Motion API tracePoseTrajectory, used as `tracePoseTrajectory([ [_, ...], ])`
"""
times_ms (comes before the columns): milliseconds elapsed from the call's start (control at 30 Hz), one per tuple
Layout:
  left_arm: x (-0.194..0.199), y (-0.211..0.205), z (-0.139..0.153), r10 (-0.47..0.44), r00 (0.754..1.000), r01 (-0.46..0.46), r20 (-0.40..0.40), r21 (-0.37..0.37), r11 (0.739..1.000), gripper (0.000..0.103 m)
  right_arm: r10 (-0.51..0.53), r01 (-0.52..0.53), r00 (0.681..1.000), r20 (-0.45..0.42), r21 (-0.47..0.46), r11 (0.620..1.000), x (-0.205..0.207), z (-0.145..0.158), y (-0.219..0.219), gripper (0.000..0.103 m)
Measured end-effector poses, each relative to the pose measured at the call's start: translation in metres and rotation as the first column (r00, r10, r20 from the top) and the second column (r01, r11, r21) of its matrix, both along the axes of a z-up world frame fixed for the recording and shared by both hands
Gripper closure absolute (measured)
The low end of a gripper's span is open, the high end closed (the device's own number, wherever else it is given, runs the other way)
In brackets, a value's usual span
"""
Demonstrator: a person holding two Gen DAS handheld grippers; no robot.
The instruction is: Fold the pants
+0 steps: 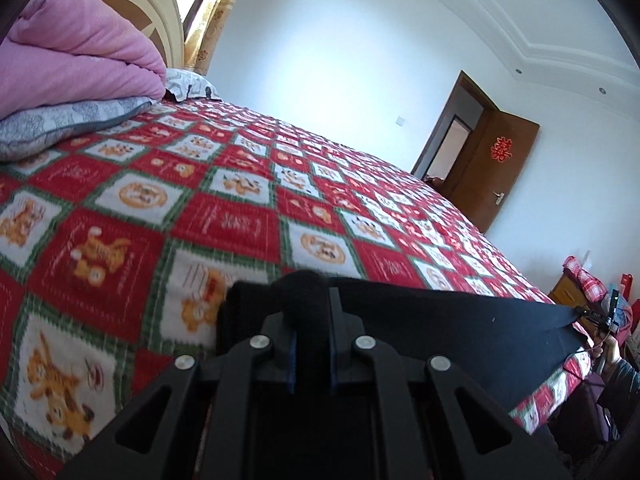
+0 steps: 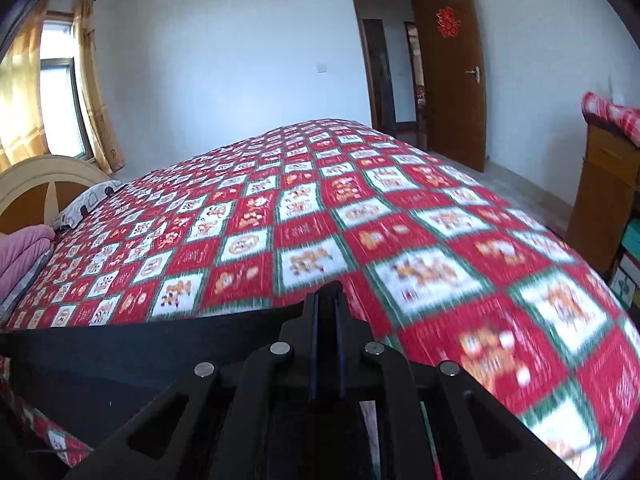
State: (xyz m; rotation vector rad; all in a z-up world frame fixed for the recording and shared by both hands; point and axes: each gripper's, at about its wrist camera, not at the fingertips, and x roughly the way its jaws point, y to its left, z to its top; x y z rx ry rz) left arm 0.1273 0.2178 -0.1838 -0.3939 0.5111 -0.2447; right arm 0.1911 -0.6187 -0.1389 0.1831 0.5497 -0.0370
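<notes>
Both the left gripper (image 1: 310, 300) and right gripper (image 2: 328, 304) are clamping the black pants (image 1: 460, 332), stretching them taut above the bed (image 1: 240, 200), risking fabric slipping free.

One pair of black pants (image 1: 460, 328), at six o'clock. Two grippers: the left gripper (image 1: 312, 304) and the right gripper (image 2: 328, 300). One bed (image 2: 360, 208). One pink quilt (image 1: 76, 52), at ten o'clock. Two pillows (image 1: 60, 124). One door (image 2: 448, 72), at one o'clock.
</notes>
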Motion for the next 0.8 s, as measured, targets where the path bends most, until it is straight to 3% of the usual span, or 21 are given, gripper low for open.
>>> tracePoseTrajectory([
  [200,-0.013,-0.001,-0.008,-0.027,1.0,0.028,-0.01,0.054,0.998,0.088,-0.018,0.018,0.999,-0.035,0.017,1.0,-0.02,-0.009,-0.006,0.096],
  [400,-0.023,0.003,-0.014,-0.031,0.999,0.033,-0.018,0.09,0.995,0.078,-0.075,0.075,0.996,-0.045,0.006,0.997,-0.04,-0.013,-0.017,0.096],
  [567,-0.028,0.009,-0.015,-0.006,1.0,0.008,-0.019,0.116,0.993,0.055,-0.139,0.141,0.989,-0.041,0.051,0.989,-0.063,-0.011,-0.041,0.096],
  [667,-0.034,0.014,-0.015,-0.002,1.0,0.005,-0.026,0.124,0.992,0.049,-0.134,0.136,0.991,-0.023,0.087,0.987,-0.077,-0.002,-0.041,0.096],
  [800,-0.047,0.021,-0.015,0.02,0.999,-0.013,-0.041,0.165,0.986,0.044,-0.061,0.061,0.998,0.004,0.075,0.995,-0.082,0.016,-0.009,0.095],
])
